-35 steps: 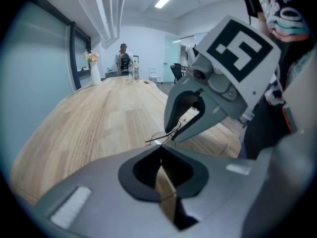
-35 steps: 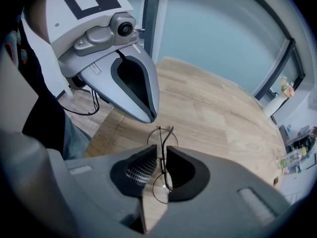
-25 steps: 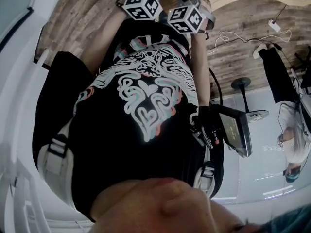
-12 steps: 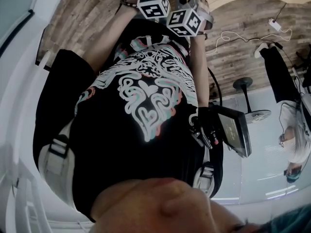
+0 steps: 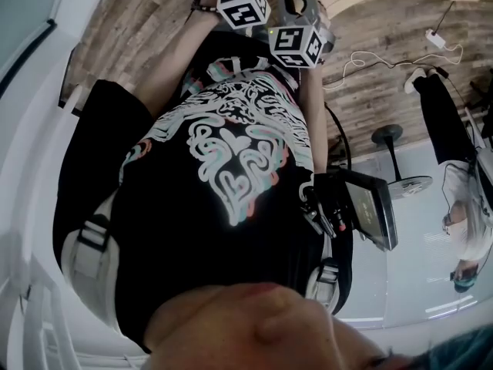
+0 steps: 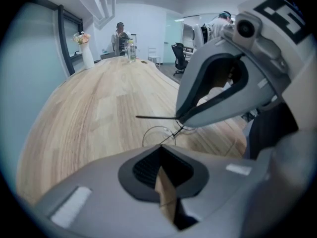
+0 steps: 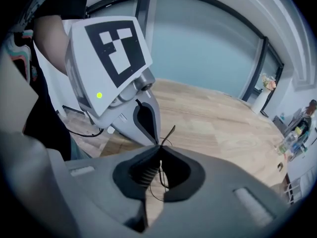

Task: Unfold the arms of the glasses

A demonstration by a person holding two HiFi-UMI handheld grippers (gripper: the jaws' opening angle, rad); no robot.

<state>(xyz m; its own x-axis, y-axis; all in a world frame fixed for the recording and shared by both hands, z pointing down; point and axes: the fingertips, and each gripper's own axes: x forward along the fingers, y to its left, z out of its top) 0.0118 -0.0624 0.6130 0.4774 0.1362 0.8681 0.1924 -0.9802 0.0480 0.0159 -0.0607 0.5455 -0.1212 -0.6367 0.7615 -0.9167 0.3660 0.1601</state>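
Note:
Thin wire-framed glasses [image 6: 159, 133] hang over a long wooden table [image 6: 94, 113], held between both grippers. In the left gripper view my left gripper [image 6: 161, 149] is shut on the frame at its tips. The right gripper [image 6: 181, 120] comes in from the upper right and pinches the frame by the hinge. One dark arm [image 6: 154, 117] juts out level to the left. In the right gripper view my right gripper [image 7: 159, 152] is shut with the glasses' wire [image 7: 160, 175] running between its jaws. The left gripper [image 7: 154, 140] meets it tip to tip. In the head view only the marker cubes [image 5: 245, 1] show.
At the table's far end stand a white vase of flowers [image 6: 85, 52] and a bottle [image 6: 131, 49], with a person [image 6: 119, 35] behind them. The head view is mostly filled by a black printed shirt [image 5: 231, 160]. A screen device [image 5: 371, 214] hangs at the waist.
In the head view the left gripper's cube has moved right, closer to the right gripper's cube. The right cube has shifted slightly right.

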